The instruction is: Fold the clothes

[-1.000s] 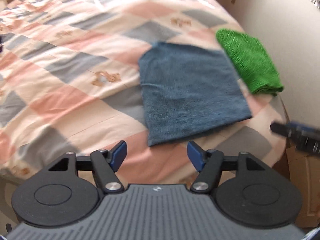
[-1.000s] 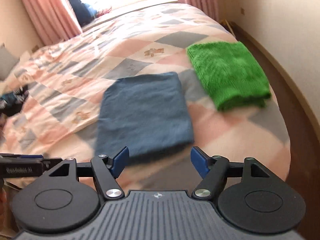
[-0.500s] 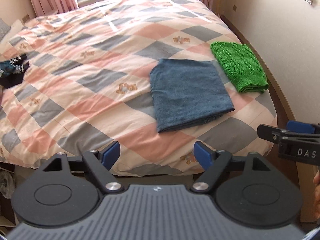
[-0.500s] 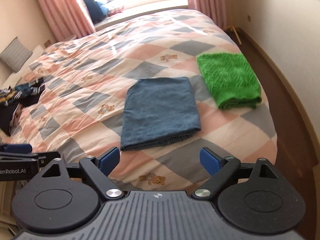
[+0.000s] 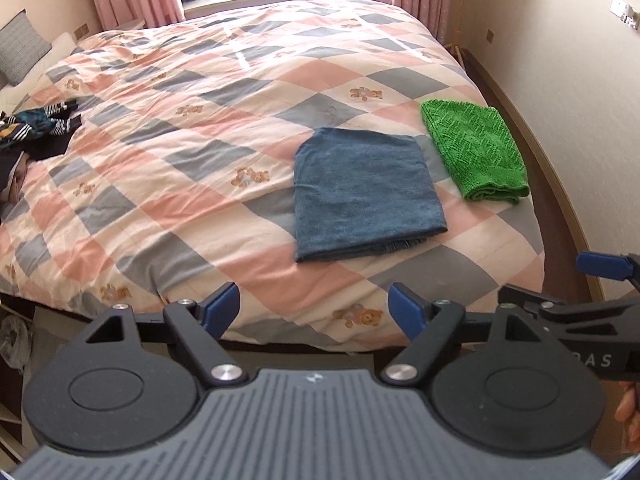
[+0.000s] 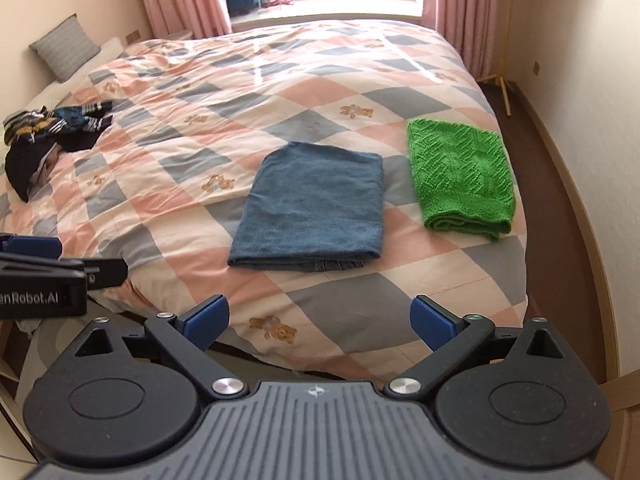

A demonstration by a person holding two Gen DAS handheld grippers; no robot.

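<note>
Both the left gripper (image 5: pixel 314 310) and right gripper (image 6: pixel 320 318) gape wide, empty. The unfolded dark clothes (image 6: pixel 44 136), far left ahead of them, look soft and limp; pinch an edge or seam.

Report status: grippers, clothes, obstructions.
Left hand-held gripper open, empty; right hand-held gripper open, empty. Blue garment and green knit folded, apart. Unfolded dark pile far left. Nothing in the way.

free: quilt (image 5: pixel 192 168) left of blue garment (image 5: pixel 360 196) | blocked: green knit (image 5: pixel 476 152) just right, wall (image 5: pixel 580 92) beyond, clothes pile (image 6: pixel 52 132) far left
</note>
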